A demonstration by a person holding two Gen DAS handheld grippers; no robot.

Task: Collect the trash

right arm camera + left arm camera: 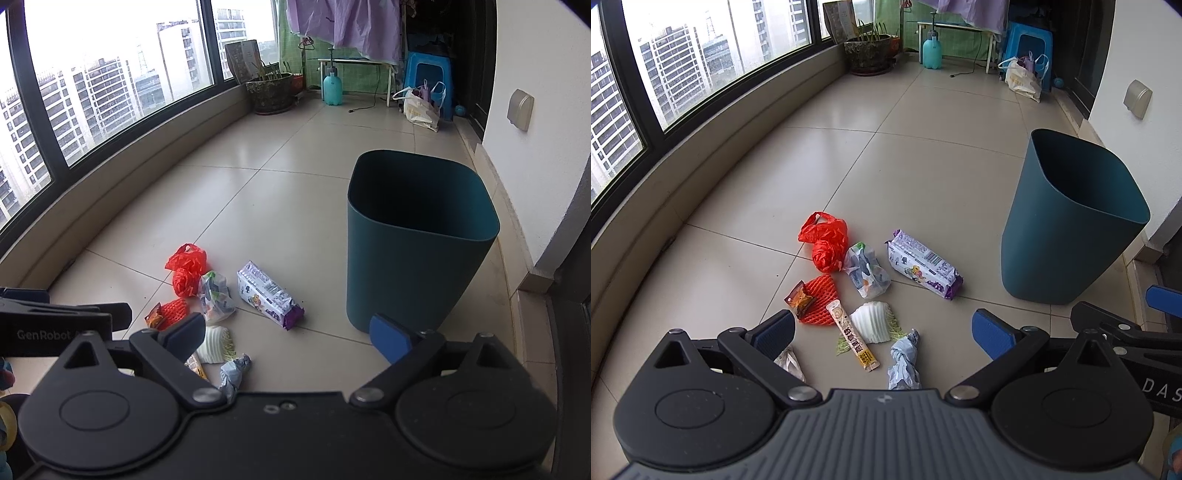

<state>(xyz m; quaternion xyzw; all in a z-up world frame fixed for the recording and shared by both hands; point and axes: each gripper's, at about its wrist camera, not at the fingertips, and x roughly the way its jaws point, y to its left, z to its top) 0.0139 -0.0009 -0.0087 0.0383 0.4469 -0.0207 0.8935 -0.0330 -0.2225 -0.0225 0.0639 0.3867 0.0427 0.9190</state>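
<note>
- Curved window wall (646, 122) along far left; tiled floor (905, 155) below it.
- Left gripper (884, 330): jaws spread wide, nothing between them, held above the trash scatter.
- Trash cluster on floor, left to right: orange foam net (818, 301) with small snack wrapper (800, 302) lying on it; red plastic bag (825, 242) behind; stick sachet (853, 341); crumpled clear wrapper (866, 275); white foam net (873, 321); twisted blue tissue (904, 360); purple wipes pack (923, 267).
- Teal bin (1071, 225) upright, right of the pack, apart from it.
- Right gripper (290, 332): jaws wide apart, holding nothing, near bin (417, 240) base.
</note>
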